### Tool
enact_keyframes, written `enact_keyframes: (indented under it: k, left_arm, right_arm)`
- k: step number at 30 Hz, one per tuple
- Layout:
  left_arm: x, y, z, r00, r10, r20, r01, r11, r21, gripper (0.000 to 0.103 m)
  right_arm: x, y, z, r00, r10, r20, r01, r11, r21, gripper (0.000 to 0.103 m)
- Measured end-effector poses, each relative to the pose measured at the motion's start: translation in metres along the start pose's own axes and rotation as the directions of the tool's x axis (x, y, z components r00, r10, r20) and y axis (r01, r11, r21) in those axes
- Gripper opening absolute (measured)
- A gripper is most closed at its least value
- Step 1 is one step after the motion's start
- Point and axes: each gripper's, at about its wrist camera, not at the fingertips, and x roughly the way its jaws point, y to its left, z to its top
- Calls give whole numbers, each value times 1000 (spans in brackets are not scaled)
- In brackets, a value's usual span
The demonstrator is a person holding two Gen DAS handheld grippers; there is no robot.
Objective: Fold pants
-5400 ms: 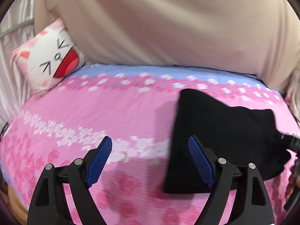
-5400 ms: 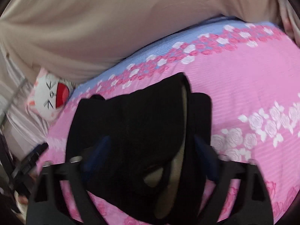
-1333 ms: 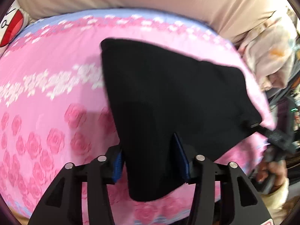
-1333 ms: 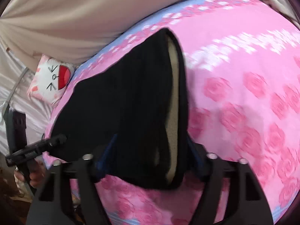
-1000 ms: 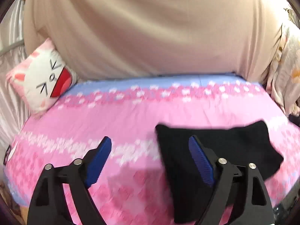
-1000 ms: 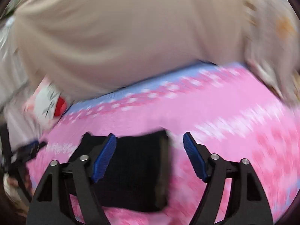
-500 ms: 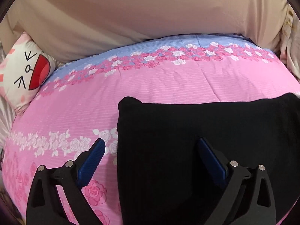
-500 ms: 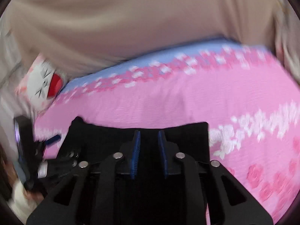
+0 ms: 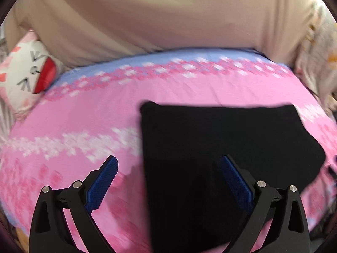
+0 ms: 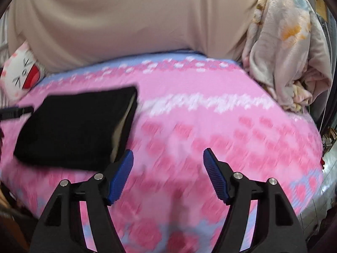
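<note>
The black pants (image 9: pixel 221 147) lie folded into a compact rectangle on the pink flowered bed cover (image 9: pixel 84 109). In the left wrist view my left gripper (image 9: pixel 168 175) is open and empty, hovering above the near left edge of the pants. In the right wrist view the pants (image 10: pixel 75 126) lie to the left, with a pale lining showing at their right edge. My right gripper (image 10: pixel 168 168) is open and empty over the bare cover, to the right of the pants.
A cat-face cushion (image 9: pixel 25 73) sits at the far left of the bed. A beige curtain (image 9: pixel 168 16) hangs behind the bed. A pale crumpled blanket (image 10: pixel 284 48) is heaped at the far right. The left gripper's tip (image 10: pixel 16 110) shows at the left edge.
My right gripper was shut over the pants half a second ago; it is now open and has moved off to their right. The left gripper stays open and has pulled back a little.
</note>
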Motion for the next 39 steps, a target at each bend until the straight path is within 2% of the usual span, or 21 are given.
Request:
enact_keyframes:
  k: [2, 4, 7, 9, 12, 14, 16, 17, 18, 19, 20, 21, 23, 24, 27, 28, 32, 34, 36, 39]
  left_arm:
    - [2, -17, -4, 1000, 9, -5, -9, 999, 39, 97]
    - [9, -34, -9, 999, 48, -8, -47, 995, 89, 97]
    - [20, -44, -18, 995, 96, -8, -94, 986, 136, 98]
    - [22, -46, -23, 992, 120, 31, -124, 981, 151, 98]
    - [23, -46, -25, 989, 135, 58, -143, 977, 160, 98]
    - [23, -46, -27, 987, 147, 66, -156, 976, 155, 98]
    - [23, -46, -25, 986, 154, 61, -162, 976, 145, 98]
    - [23, -46, -25, 986, 155, 60, -162, 976, 144, 98]
    - [24, -46, -25, 986, 154, 57, -161, 976, 144, 98]
    - [23, -46, -24, 987, 149, 55, -156, 977, 145, 98]
    - [23, -46, -24, 988, 145, 53, -151, 977, 150, 98]
    - [23, -46, -25, 989, 139, 51, -145, 977, 153, 98]
    - [24, -46, -25, 989, 138, 50, -145, 978, 150, 98]
    - [24, -45, -25, 989, 139, 50, -145, 979, 147, 98]
    - [23, -44, -23, 991, 130, 33, -134, 981, 139, 98]
    - [23, -42, -22, 992, 122, 24, -124, 983, 135, 98]
    - [23, -38, -21, 994, 110, 12, -111, 985, 130, 98]
    - [23, -38, -21, 994, 110, 14, -111, 985, 129, 98]
    - [23, -38, -21, 994, 109, 13, -110, 985, 131, 98]
    - [23, -38, -21, 994, 105, 11, -106, 986, 130, 98]
  right_arm:
    - [12, 18, -6, 1000, -17, -4, 17, 999, -33, 66]
    - [29, 36, -7, 1000, -11, -7, 10, 997, -77, 66]
    - [35, 44, -2, 999, -31, 21, 33, 995, -91, 66]
    - [41, 31, 5, 998, -62, 15, 63, 997, -43, 70]
    - [49, 5, 6, 998, 26, -53, -20, 994, 110, 74]
    - [46, 17, 10, 999, -19, -48, 22, 998, 59, 73]
    - [43, 39, 15, 998, -59, -28, 59, 998, -23, 67]
    - [46, 39, 16, 995, -101, -25, 100, 994, -42, 67]
    - [51, 25, 16, 995, -88, -46, 88, 996, 12, 73]
    - [54, 2, 14, 997, -13, -78, 23, 991, 134, 76]
    - [57, -8, 13, 996, 11, -92, 6, 984, 175, 82]
    - [57, -10, 13, 995, 16, -97, 1, 984, 179, 82]
    - [56, 8, 17, 991, -82, -103, 92, 991, 96, 84]
    - [55, 11, 18, 990, -89, -107, 98, 992, 84, 83]
    - [33, 4, 21, 995, 12, -103, 4, 989, 148, 77]
    - [26, 2, 23, 996, 20, -90, -6, 988, 156, 77]
    - [-13, -4, 48, 999, 23, 35, -29, 983, 183, 77]
    - [-21, -1, 65, 994, 60, 88, -75, 981, 180, 78]
    - [-11, 6, 76, 991, 119, 67, -129, 977, 167, 83]
    - [24, 15, 80, 983, 179, -31, -171, 970, 172, 84]
